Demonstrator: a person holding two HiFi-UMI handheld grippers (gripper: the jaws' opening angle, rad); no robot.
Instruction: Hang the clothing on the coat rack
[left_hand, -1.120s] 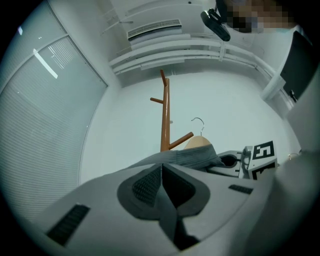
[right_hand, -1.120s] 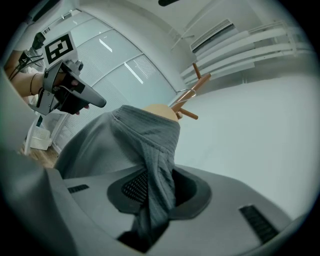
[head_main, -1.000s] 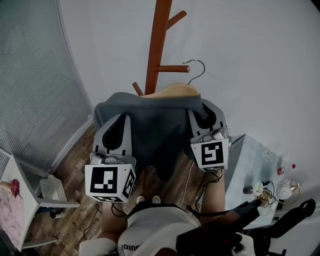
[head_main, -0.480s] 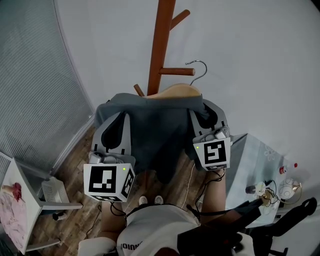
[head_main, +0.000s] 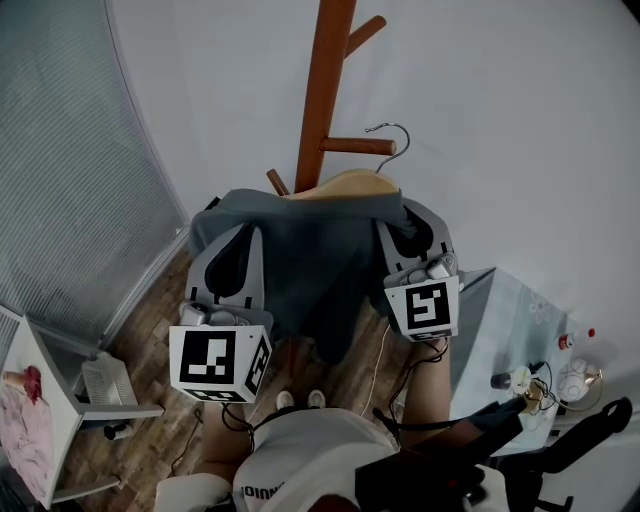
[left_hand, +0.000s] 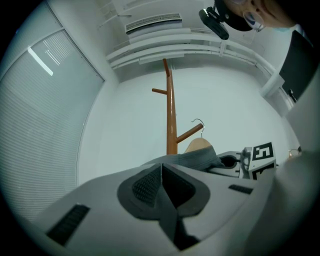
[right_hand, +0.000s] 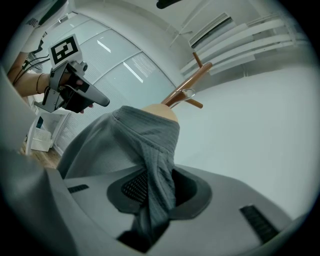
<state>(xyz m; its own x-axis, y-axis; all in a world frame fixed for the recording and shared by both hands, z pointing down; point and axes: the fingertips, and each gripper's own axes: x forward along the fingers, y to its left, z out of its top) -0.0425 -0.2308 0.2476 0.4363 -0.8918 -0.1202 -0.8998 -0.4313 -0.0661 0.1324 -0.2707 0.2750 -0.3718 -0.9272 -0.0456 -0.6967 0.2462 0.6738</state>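
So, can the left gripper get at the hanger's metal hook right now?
Probably not: the left gripper is shut on the grey garment, and the hook sits past the wooden hanger, nearer the right gripper.

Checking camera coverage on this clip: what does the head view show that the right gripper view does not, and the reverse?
Head view only: the person's shoes and a side table with small items. Right gripper view only: a close look at the right gripper shut on a fold of the grey garment. Both: that garment on its wooden hanger, the coat rack and the left gripper.
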